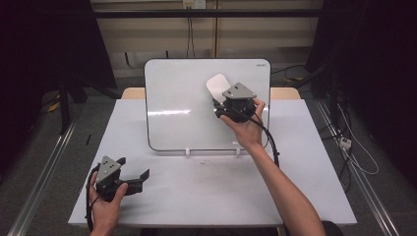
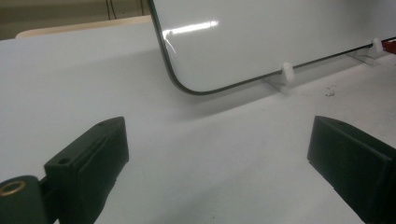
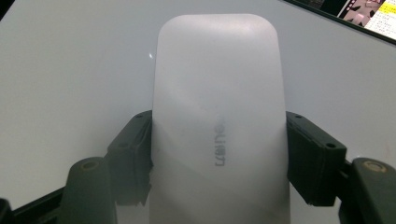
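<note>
Two grippers are at work on our white worktop [image 1: 206,196], well apart from each other. Our right gripper [image 1: 227,98] is raised against the whiteboard [image 1: 182,98], which stands propped on small white clips [image 2: 287,73] toward the far side of the worktop. Its jaws are clamped on the two long sides of a white eraser [image 3: 217,116], a flat, round-cornered block with faint grey lettering on its back. In the high view the eraser's [image 1: 217,86] rounded end sticks out beyond the gripper, over the upper right part of the board, and it looks to lie against the board's face, though we cannot tell for sure that it touches. Our left gripper [image 1: 136,178] rests low near the front left corner of the worktop, jaws spread wide with nothing between them, pointing toward the board's lower left corner.
</note>
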`<act>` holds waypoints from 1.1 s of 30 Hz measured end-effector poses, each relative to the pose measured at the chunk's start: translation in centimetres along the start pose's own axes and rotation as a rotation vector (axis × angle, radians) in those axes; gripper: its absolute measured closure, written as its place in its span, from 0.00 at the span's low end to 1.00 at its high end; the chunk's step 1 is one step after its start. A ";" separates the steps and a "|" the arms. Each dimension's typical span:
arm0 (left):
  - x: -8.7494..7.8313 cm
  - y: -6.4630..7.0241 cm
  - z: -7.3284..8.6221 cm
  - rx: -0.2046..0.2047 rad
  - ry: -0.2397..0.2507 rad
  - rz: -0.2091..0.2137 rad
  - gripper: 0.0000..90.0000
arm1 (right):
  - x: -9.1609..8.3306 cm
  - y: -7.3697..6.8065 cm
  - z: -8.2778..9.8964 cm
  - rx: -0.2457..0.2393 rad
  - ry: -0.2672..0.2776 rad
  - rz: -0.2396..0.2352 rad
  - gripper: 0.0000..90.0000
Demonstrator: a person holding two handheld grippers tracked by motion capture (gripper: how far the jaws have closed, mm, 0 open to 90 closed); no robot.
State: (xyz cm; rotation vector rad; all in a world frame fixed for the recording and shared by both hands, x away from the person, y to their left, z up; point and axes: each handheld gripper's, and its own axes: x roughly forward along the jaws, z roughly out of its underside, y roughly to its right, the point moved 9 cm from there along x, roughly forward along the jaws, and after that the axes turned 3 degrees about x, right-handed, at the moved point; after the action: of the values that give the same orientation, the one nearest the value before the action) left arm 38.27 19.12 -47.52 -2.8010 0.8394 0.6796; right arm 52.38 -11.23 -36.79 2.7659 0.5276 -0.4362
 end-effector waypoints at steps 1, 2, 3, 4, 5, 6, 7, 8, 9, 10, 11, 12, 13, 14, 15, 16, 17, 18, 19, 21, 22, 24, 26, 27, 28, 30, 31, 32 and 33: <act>0.0 0.0 0.0 0.002 0.001 0.001 0.06 | 0.0 0.0 0.2 0.004 -0.003 -0.002 0.35; 0.0 0.1 0.0 0.001 0.002 0.001 0.06 | -0.1 0.1 0.4 0.004 -0.005 0.000 0.35; 0.0 0.1 -0.1 0.001 0.002 0.001 0.06 | -0.1 0.2 0.6 0.005 -0.004 0.001 0.35; 0.0 0.1 -0.1 0.001 0.002 0.001 0.06 | -0.2 0.2 0.9 0.007 -0.004 -0.002 0.35; 0.0 0.1 0.0 0.001 0.000 0.002 0.06 | -0.3 0.2 1.0 0.004 -0.005 -0.002 0.35; 0.1 0.1 0.0 0.002 -0.002 0.001 0.06 | -0.4 0.2 1.1 0.003 -0.003 -0.005 0.35; 0.1 0.1 -0.1 0.006 -0.002 0.003 0.06 | -0.5 0.2 1.1 0.002 0.000 -0.008 0.35; 0.1 0.1 -0.1 0.001 0.001 0.000 0.06 | -0.6 0.2 1.1 0.002 0.005 -0.006 0.35; 0.1 0.2 -0.1 0.000 0.001 0.000 0.06 | -0.8 0.2 1.0 0.003 0.010 -0.008 0.35; 0.1 0.2 -0.1 0.000 0.002 0.001 0.06 | -1.0 0.2 1.0 0.000 0.013 -0.009 0.35; 0.1 0.2 -0.1 0.004 0.001 0.000 0.06 | -1.1 0.3 1.0 -0.003 0.013 -0.009 0.35; 0.1 0.2 -0.1 0.007 0.001 -0.001 0.06 | -1.2 0.4 1.0 -0.001 0.013 -0.011 0.35; 0.1 0.2 -0.1 0.007 0.002 -0.001 0.06 | -1.3 0.5 1.1 0.001 0.011 -0.011 0.35; 0.1 0.2 -0.1 0.008 0.002 -0.001 0.06 | -1.5 0.7 1.1 -0.001 0.010 -0.006 0.35; 0.1 0.2 -0.1 0.003 0.001 0.000 0.06 | -1.6 0.9 1.2 0.002 0.010 0.003 0.35; 0.2 0.1 0.0 0.003 -0.001 0.000 0.06 | -1.7 1.0 1.2 0.004 0.010 0.003 0.35; 0.2 0.0 0.1 0.001 -0.003 0.001 0.06 | -1.8 1.2 1.3 0.008 0.008 0.003 0.35; 0.2 0.0 0.1 -0.002 -0.005 0.002 0.06 | -2.0 1.4 1.4 0.003 0.008 0.011 0.35; 0.2 -0.1 0.1 -0.002 -0.006 0.003 0.06 | -2.1 1.5 1.5 0.001 0.007 0.016 0.35; 0.2 -0.1 0.1 -0.001 -0.008 0.004 0.06 | -2.4 1.7 1.6 -0.001 0.005 0.017 0.35; 0.2 0.0 0.1 -0.001 -0.005 0.005 0.06 | -2.5 1.8 1.7 -0.005 0.005 0.019 0.35; 0.2 0.0 0.1 -0.004 -0.003 0.006 0.06 | -2.8 2.0 1.8 -0.006 0.003 0.020 0.35; 0.2 0.1 0.1 -0.002 -0.003 0.005 0.06 | -3.1 2.2 2.0 -0.013 -0.002 0.025 0.35; 0.2 0.1 0.1 -0.001 -0.004 0.004 0.06 | -3.2 2.2 2.1 -0.018 -0.003 0.026 0.35; 0.2 0.0 0.1 0.001 -0.006 0.004 0.06 | -3.3 2.3 2.1 -0.022 -0.003 0.028 0.35; 0.3 0.1 0.1 -0.001 -0.006 0.004 0.06 | -3.7 2.5 2.2 -0.030 0.000 0.032 0.35; 0.4 0.1 0.1 0.001 -0.008 0.004 0.06 | -3.8 2.5 2.3 -0.031 0.001 0.032 0.35; 0.4 0.1 0.1 0.003 -0.008 0.006 0.06 | -4.0 2.6 2.5 -0.033 -0.002 0.036 0.35; 0.4 0.2 0.1 0.004 -0.008 0.007 0.06 | -4.0 2.7 2.6 -0.034 -0.006 0.036 0.35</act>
State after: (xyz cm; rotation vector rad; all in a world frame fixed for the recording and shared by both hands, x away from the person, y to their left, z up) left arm 38.47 18.79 -47.79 -2.7914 0.8489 0.6886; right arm 49.24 -15.77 -37.19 2.7364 0.4788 -0.4230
